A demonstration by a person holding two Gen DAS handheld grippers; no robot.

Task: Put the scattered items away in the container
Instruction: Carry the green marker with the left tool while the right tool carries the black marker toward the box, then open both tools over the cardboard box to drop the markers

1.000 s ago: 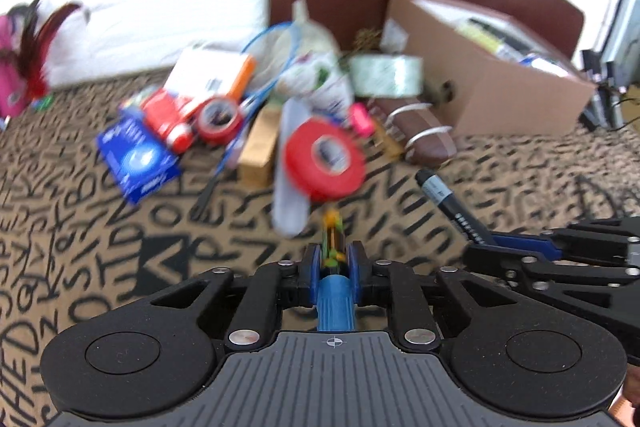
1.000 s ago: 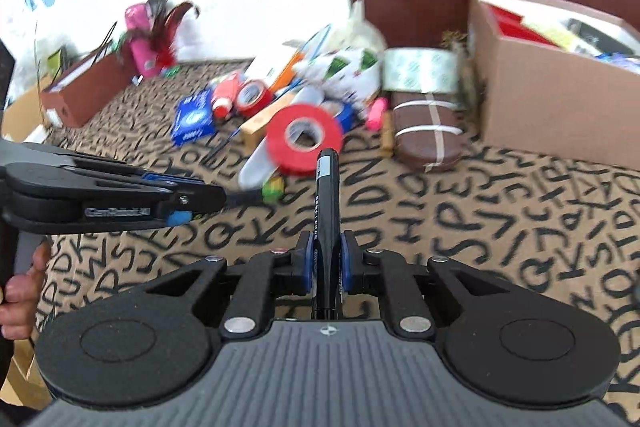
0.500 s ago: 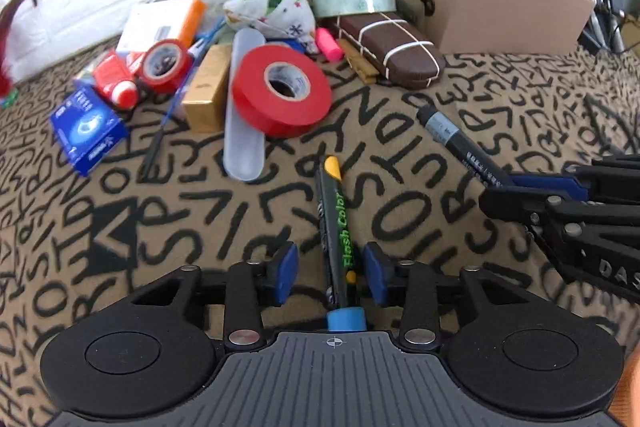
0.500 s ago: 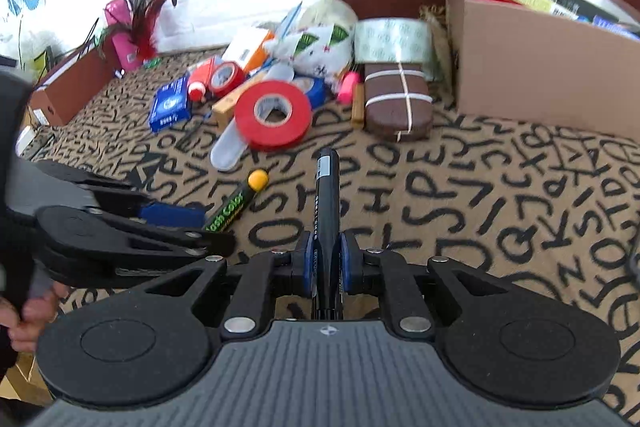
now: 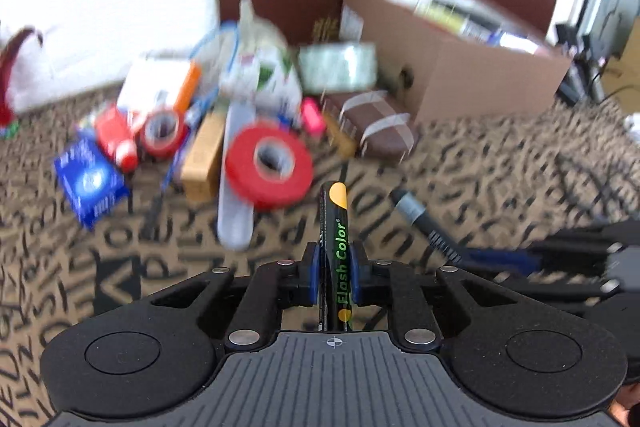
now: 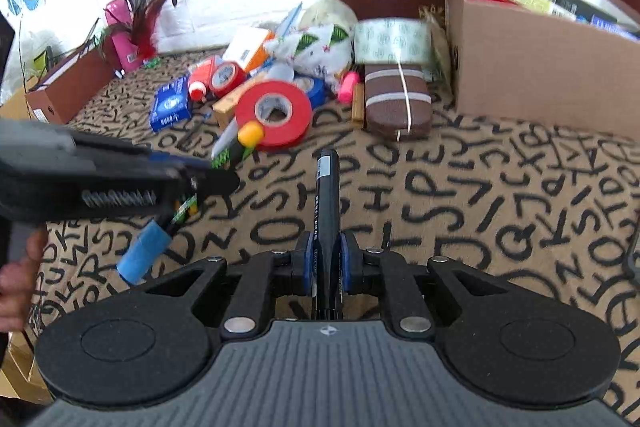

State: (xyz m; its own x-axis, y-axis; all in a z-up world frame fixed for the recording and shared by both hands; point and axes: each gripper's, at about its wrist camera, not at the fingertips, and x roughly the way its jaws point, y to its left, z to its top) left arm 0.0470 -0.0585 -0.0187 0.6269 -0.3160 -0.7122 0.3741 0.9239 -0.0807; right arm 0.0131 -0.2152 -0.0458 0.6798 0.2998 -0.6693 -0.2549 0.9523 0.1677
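My left gripper (image 5: 334, 267) has its jaws closing on a black "Flash Color" marker (image 5: 335, 219), and the blue pads press its barrel. The orange tip points towards the pile. In the right wrist view the left gripper (image 6: 208, 179) hangs at the left, above the cloth. There the same marker (image 6: 250, 133) sticks out on both sides, its blue end lowest. My right gripper (image 6: 327, 259) is shut on a plain black marker (image 6: 327, 195) that points forward. The cardboard box (image 6: 540, 59) stands at the back right with several items inside.
On the letter-patterned cloth (image 6: 460, 195) lies a pile: a red tape roll (image 6: 274, 113), a blue packet (image 6: 170, 103), a banded brown case (image 6: 398, 99), a clear tape roll (image 6: 390, 39) and a patterned pouch (image 6: 316, 47). A brown box (image 6: 68, 83) sits far left. A hand (image 6: 16, 291) holds the left gripper.
Half a second ago the left jaws stood open around the Flash Color marker lying on the cloth. Now they are shut on it further along its barrel and it is lifted. The right gripper kept still.
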